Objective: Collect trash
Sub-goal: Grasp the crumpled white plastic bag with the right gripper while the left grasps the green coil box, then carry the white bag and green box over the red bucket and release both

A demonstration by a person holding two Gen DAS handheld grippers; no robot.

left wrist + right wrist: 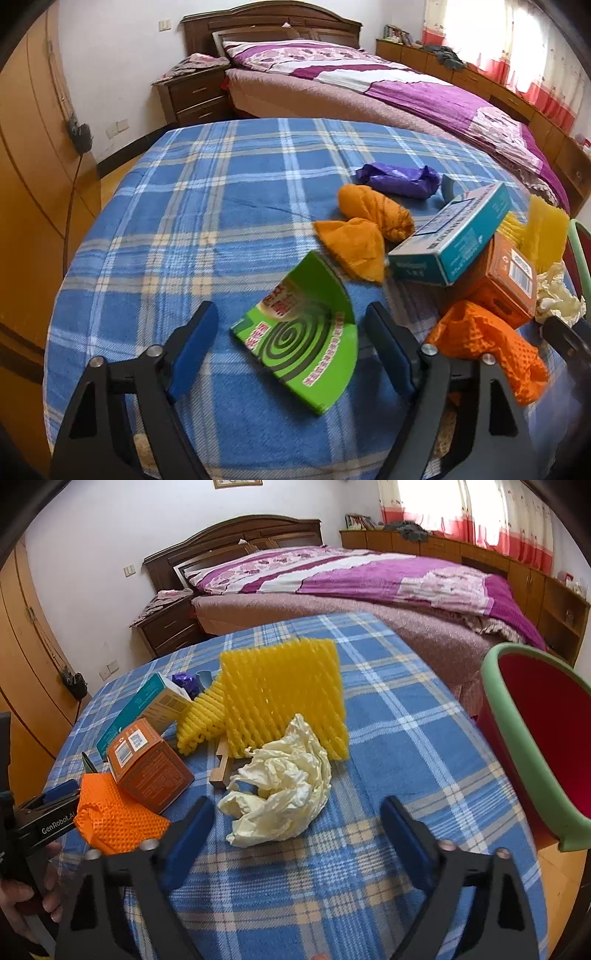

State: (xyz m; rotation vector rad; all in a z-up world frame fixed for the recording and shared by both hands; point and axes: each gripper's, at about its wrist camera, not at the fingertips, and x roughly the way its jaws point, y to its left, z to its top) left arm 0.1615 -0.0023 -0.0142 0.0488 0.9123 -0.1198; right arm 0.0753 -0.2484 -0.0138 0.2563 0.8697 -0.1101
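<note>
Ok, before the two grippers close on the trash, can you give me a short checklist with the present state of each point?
1. Left gripper jaws open around the green coil box: ok, the box lies between them, not pressed.
2. Right gripper jaws open around the crumpled cream paper: ok, paper between them, not yet gripped.
3. Bin within view and open: ok, it stands at the right table edge.
4. Bin has room: cannot tell, its bottom is hidden.
5. Orange foam net clear of the left gripper: not ok, it lies against the right finger.
6. Green coil box lying flat: not ok, it looks tilted.
</note>
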